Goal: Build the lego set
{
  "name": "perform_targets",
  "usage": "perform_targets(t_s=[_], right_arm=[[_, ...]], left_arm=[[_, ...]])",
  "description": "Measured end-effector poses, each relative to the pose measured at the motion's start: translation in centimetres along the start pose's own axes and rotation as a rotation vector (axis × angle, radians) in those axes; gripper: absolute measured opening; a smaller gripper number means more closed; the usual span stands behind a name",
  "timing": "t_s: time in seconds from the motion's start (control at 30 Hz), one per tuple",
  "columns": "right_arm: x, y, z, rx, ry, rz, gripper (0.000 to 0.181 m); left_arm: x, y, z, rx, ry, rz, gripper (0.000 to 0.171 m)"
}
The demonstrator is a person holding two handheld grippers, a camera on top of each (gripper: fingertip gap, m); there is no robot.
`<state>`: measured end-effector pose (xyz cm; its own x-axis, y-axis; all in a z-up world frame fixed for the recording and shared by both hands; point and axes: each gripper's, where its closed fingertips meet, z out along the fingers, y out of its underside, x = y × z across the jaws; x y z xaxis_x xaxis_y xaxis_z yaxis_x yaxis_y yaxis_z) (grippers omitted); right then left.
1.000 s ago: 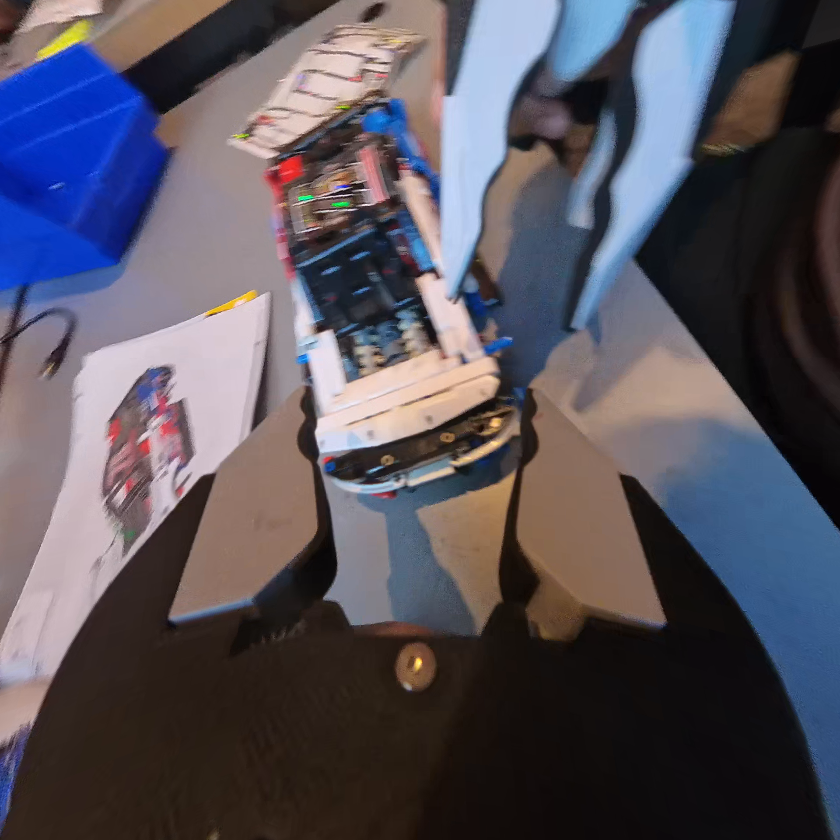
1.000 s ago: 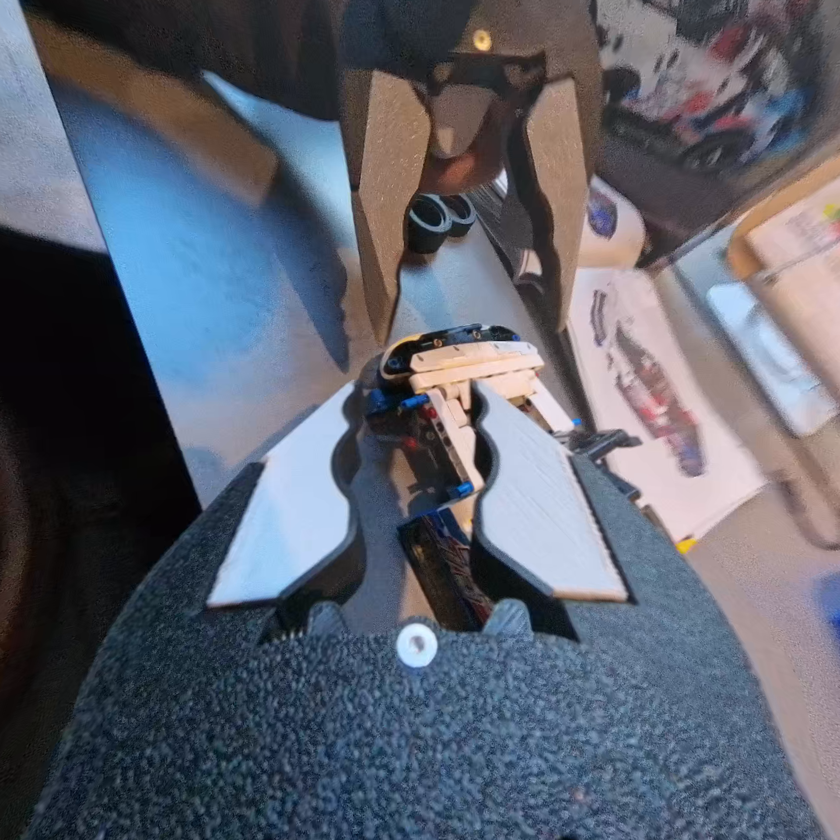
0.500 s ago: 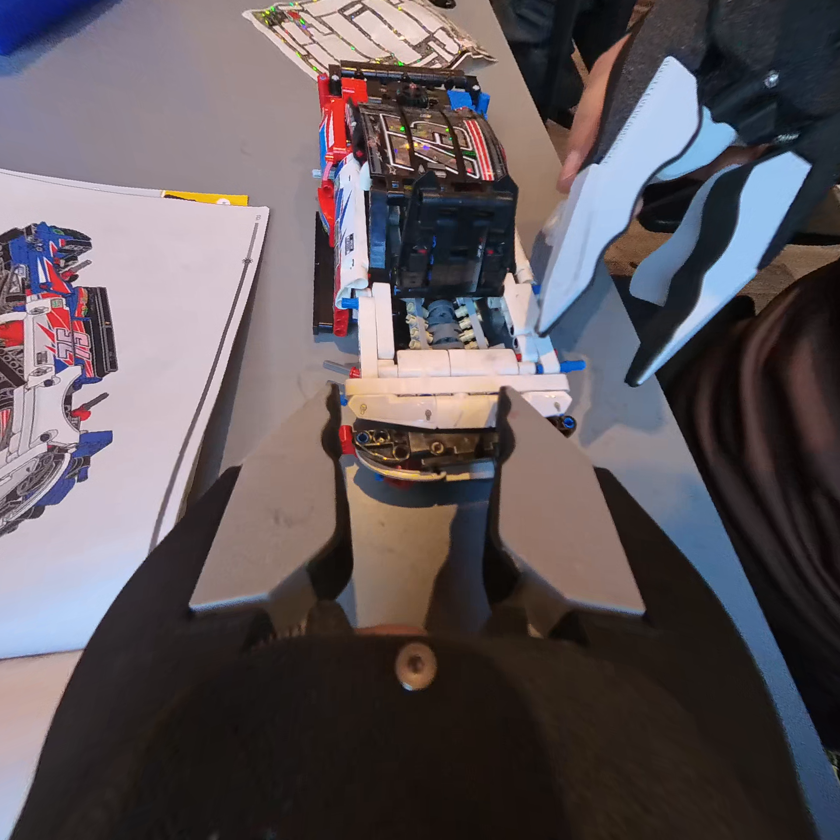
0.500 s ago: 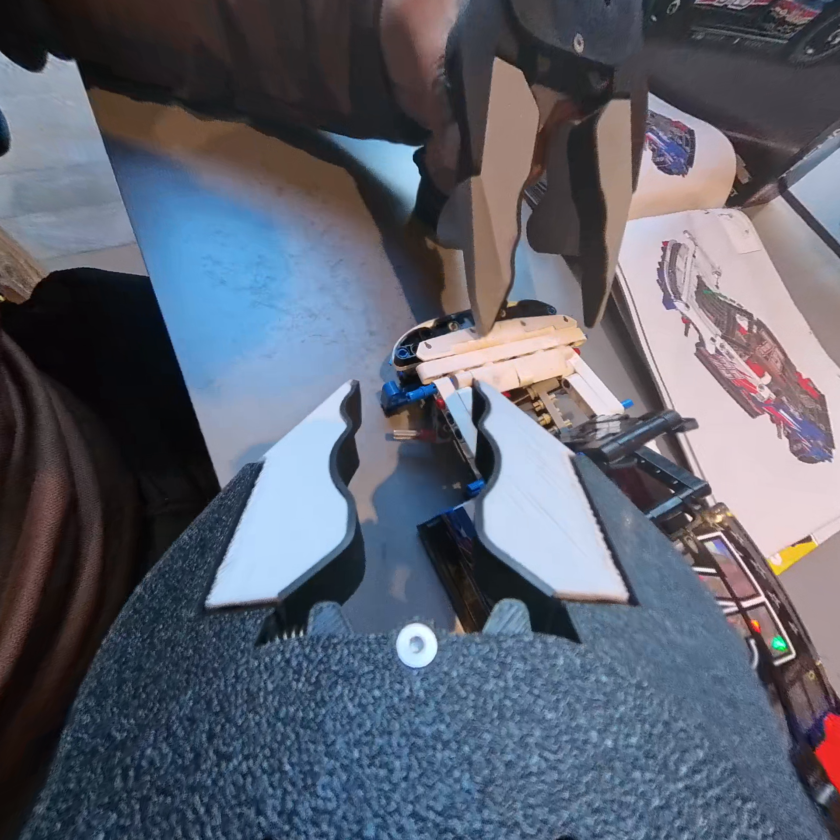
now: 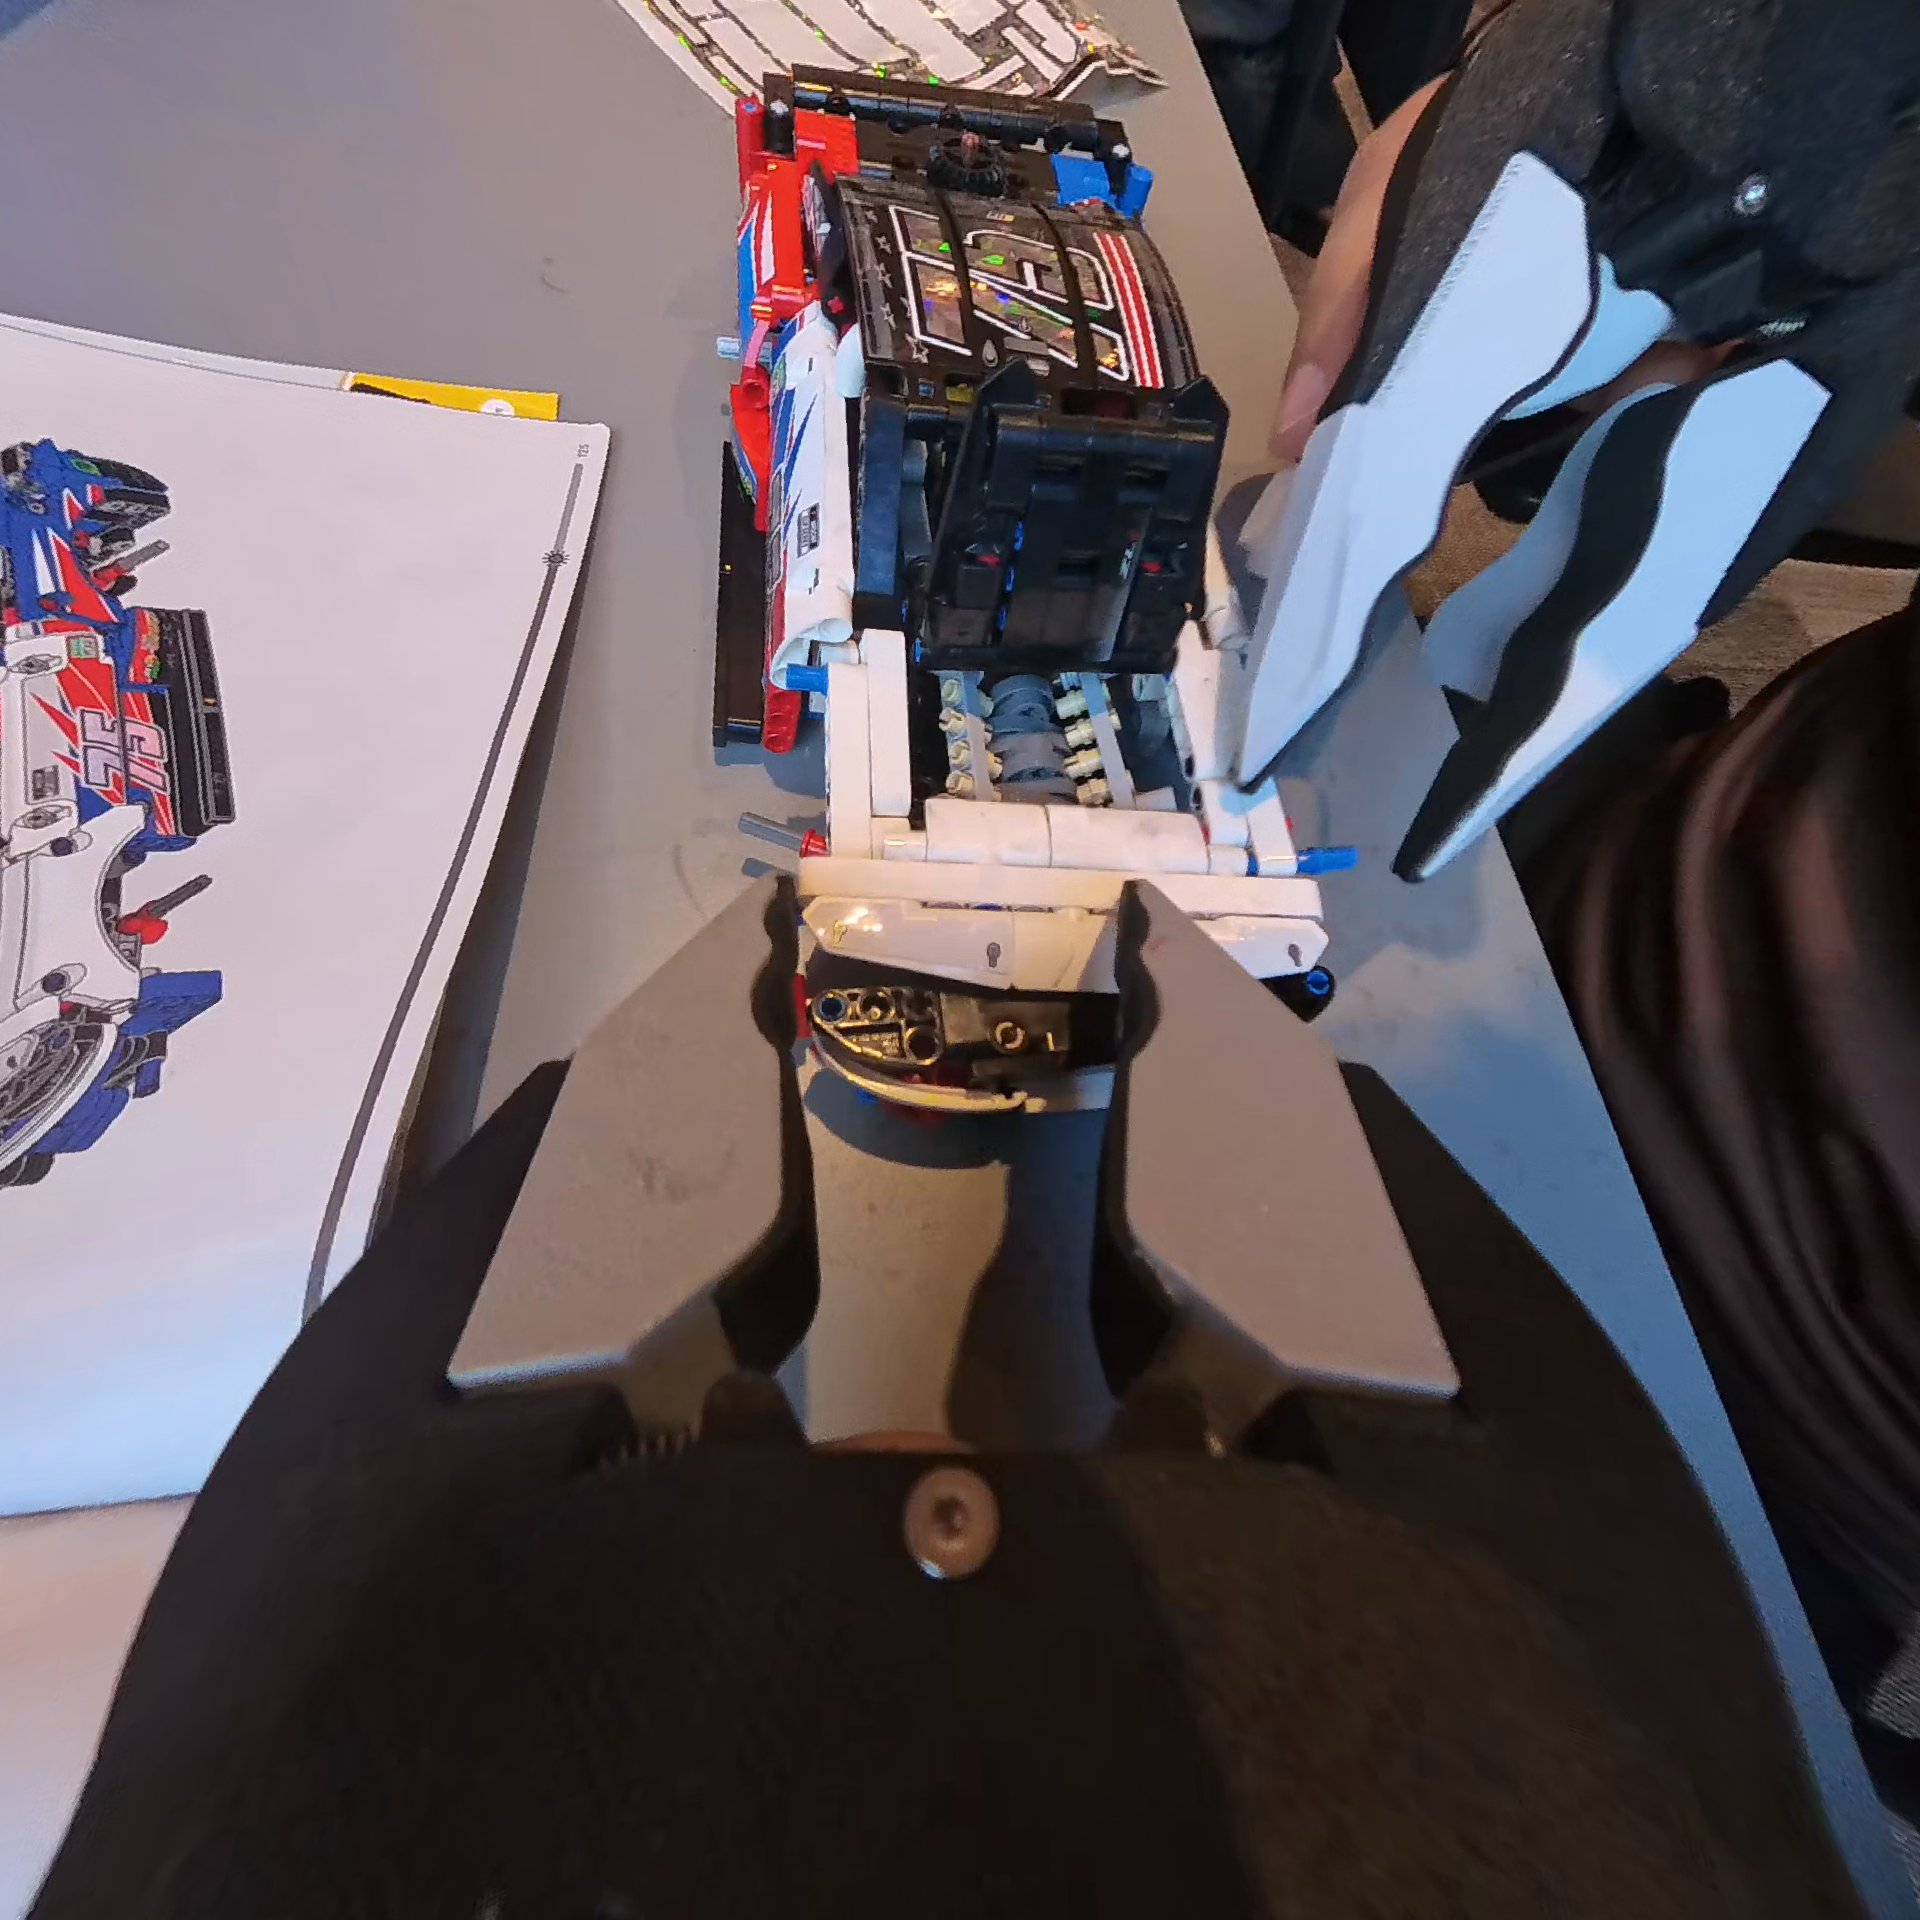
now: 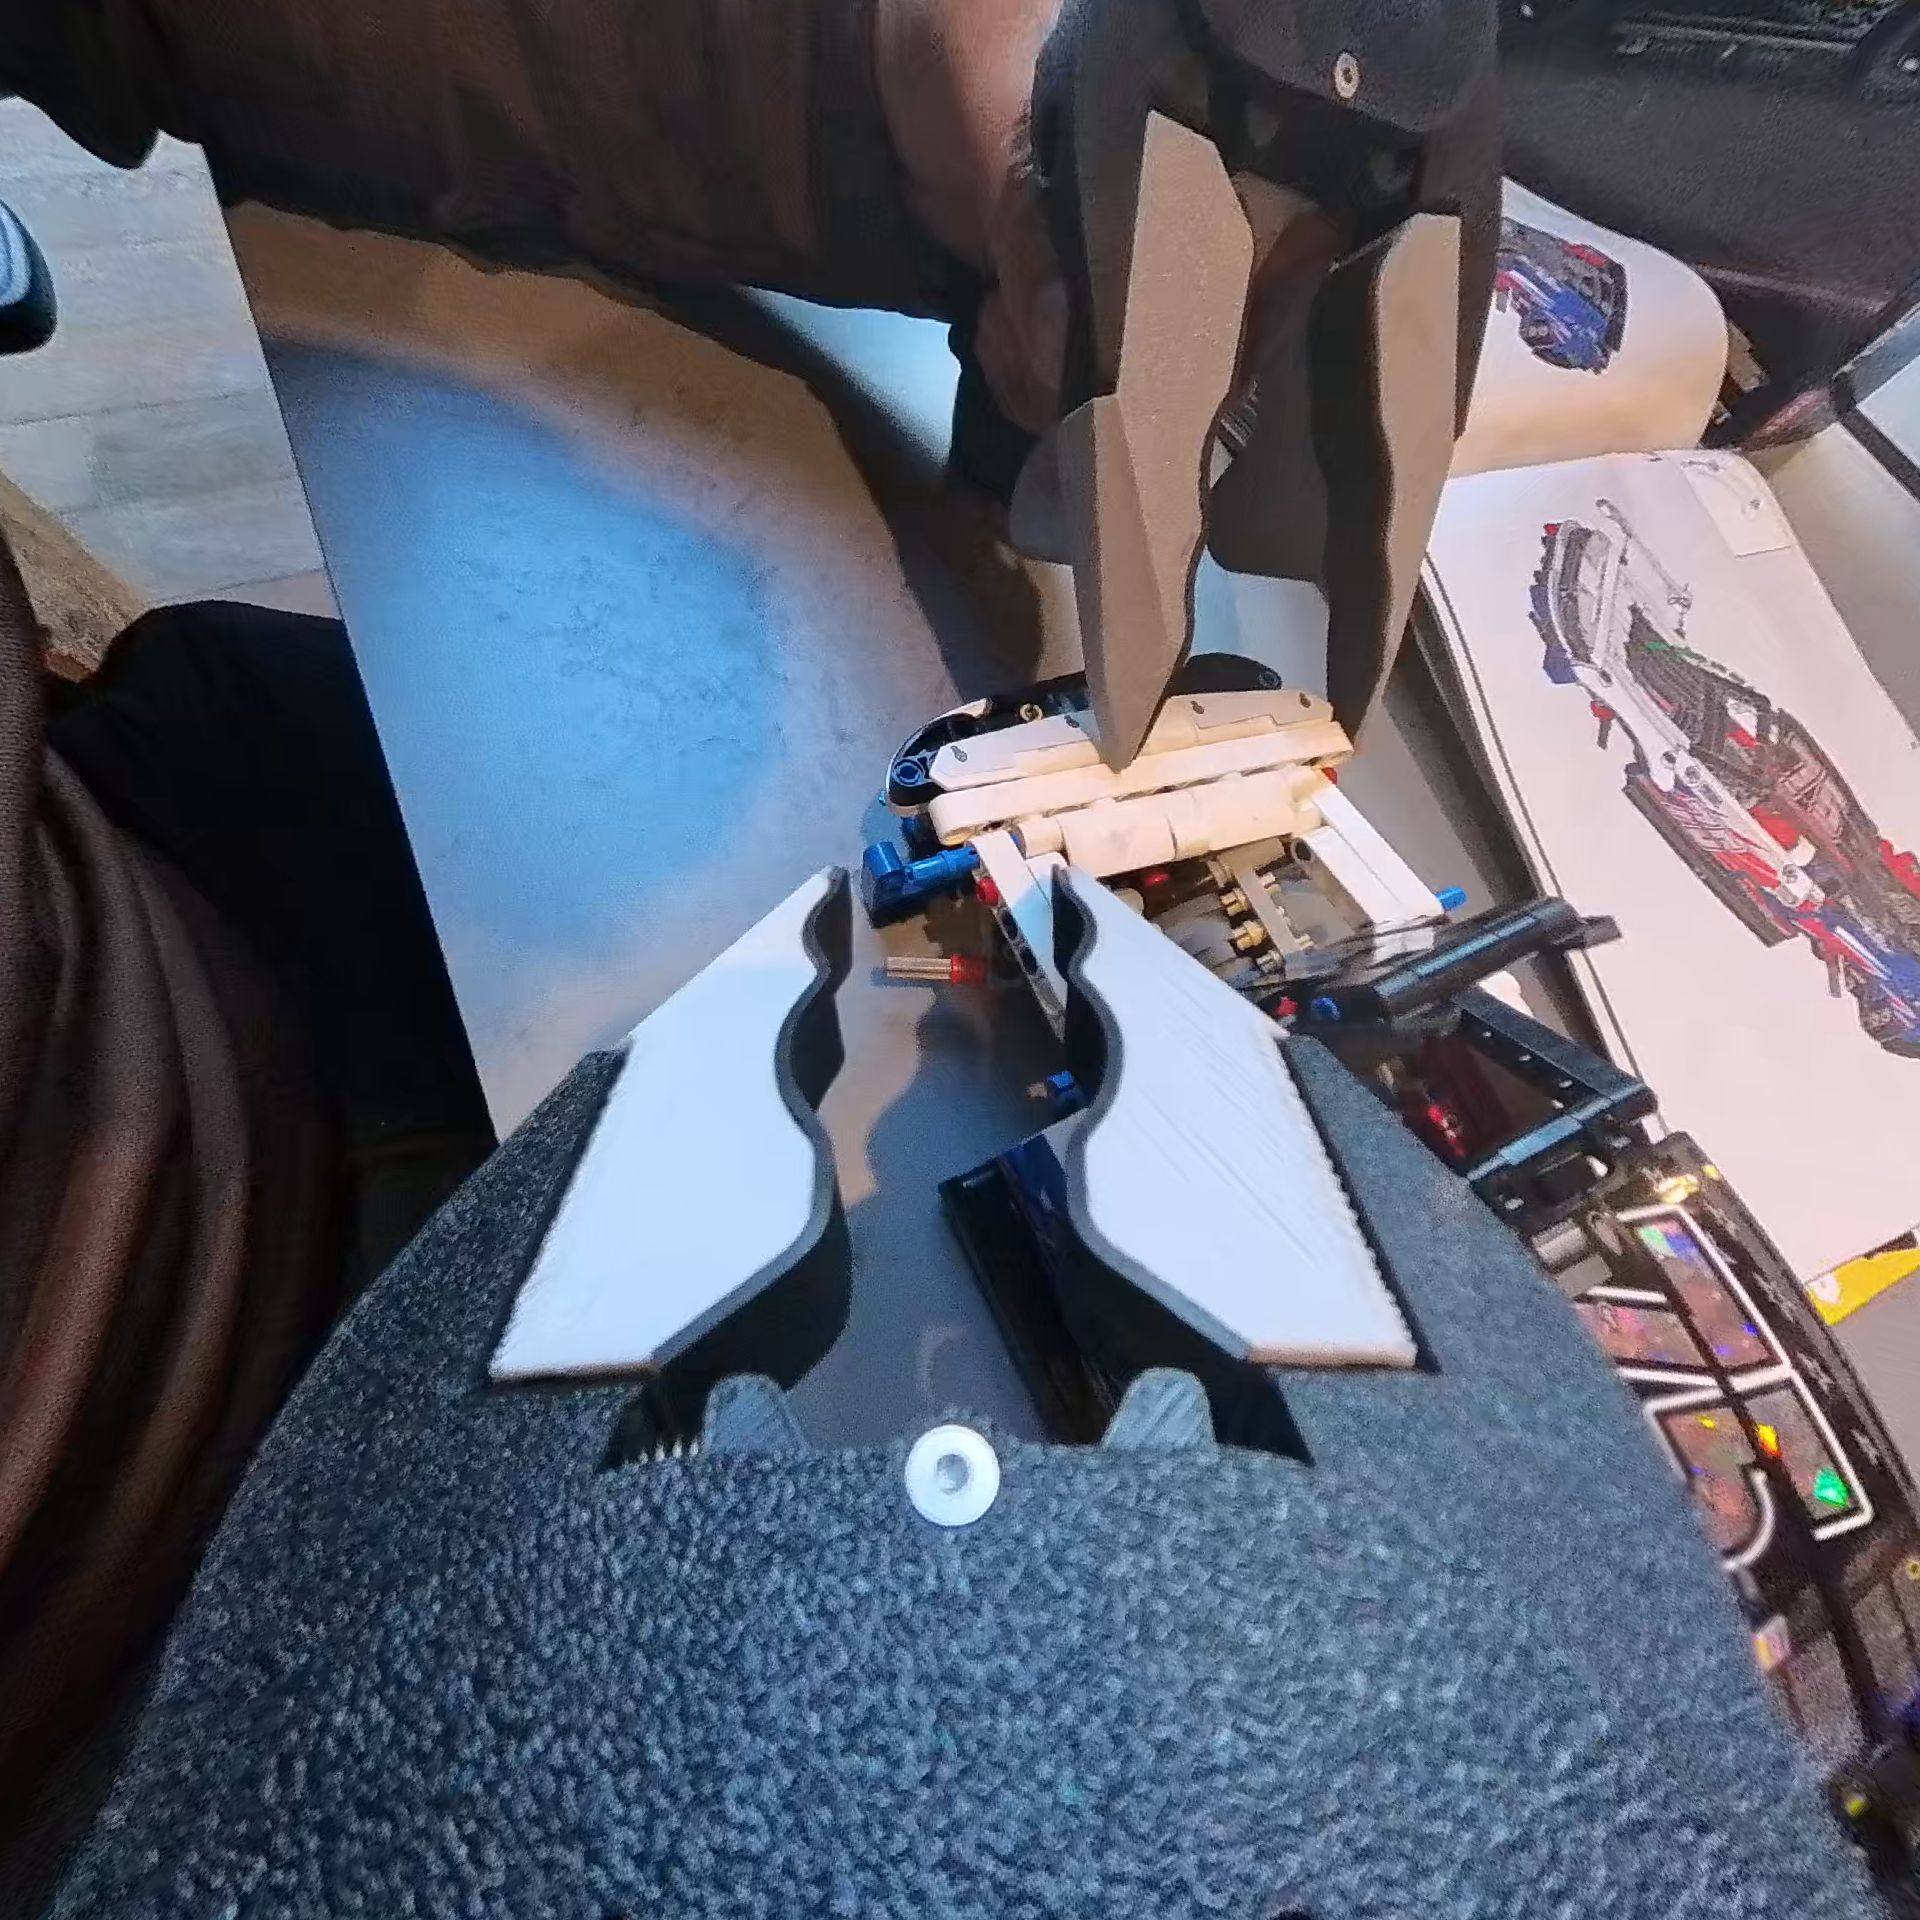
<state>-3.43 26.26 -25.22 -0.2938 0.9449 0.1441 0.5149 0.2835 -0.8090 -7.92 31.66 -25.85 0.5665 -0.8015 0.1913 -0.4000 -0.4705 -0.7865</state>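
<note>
The lego car (image 5: 997,499), white, black, red and blue, lies lengthwise on the grey table (image 5: 364,208), its white front bumper towards my left gripper (image 5: 956,904). The left jaws stand narrowly apart on the car's nose, one finger at the bumper's end and the other on its top; this also shows in the right wrist view (image 6: 1236,727). My right gripper (image 6: 945,894) is open and empty at the car's front right corner. One of its fingers (image 6: 1174,1122) lies against the white side beam (image 6: 1023,914). It also shows in the left wrist view (image 5: 1330,821).
An open instruction booklet (image 5: 260,831) lies left of the car and also shows in the right wrist view (image 6: 1714,779). A sticker sheet (image 5: 883,31) lies beyond the car. The table's edge (image 5: 1558,1039) runs close along the car's right side. A person's dark sleeve (image 6: 520,156) reaches across.
My left gripper came in over the car's front and its jaws narrowed onto the nose, then held still. My right gripper shifted off the car's side beam, staying open.
</note>
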Motion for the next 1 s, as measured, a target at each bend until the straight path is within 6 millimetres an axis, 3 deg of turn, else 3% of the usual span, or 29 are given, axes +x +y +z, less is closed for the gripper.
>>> perform_targets(t_s=[0.23,0.5,0.73,0.87,1.0], right_arm=[[0.08,-0.01,0.07,0.007,-0.001,-0.002,0.03],[0.43,0.29,0.54,-0.01,0.041,-0.047,0.025],[0.47,0.17,0.43,-0.011,0.151,-0.195,0.026],[0.6,-0.28,-0.16,0.03,0.162,-0.197,0.015],[0.07,-0.23,-0.12,0.017,0.127,-0.224,0.043]], left_arm=[[0.26,-0.01,0.22,-0.009,-0.04,-0.011,0.068],[0.0,0.03,0.1,0.003,-0.09,-0.032,0.062],[-0.03,-0.03,0.12,0.012,-0.113,-0.017,0.061],[-0.08,-0.11,0.05,0.019,-0.13,0.007,0.057],[-0.05,-0.09,0.07,0.017,-0.128,0.005,0.057]])
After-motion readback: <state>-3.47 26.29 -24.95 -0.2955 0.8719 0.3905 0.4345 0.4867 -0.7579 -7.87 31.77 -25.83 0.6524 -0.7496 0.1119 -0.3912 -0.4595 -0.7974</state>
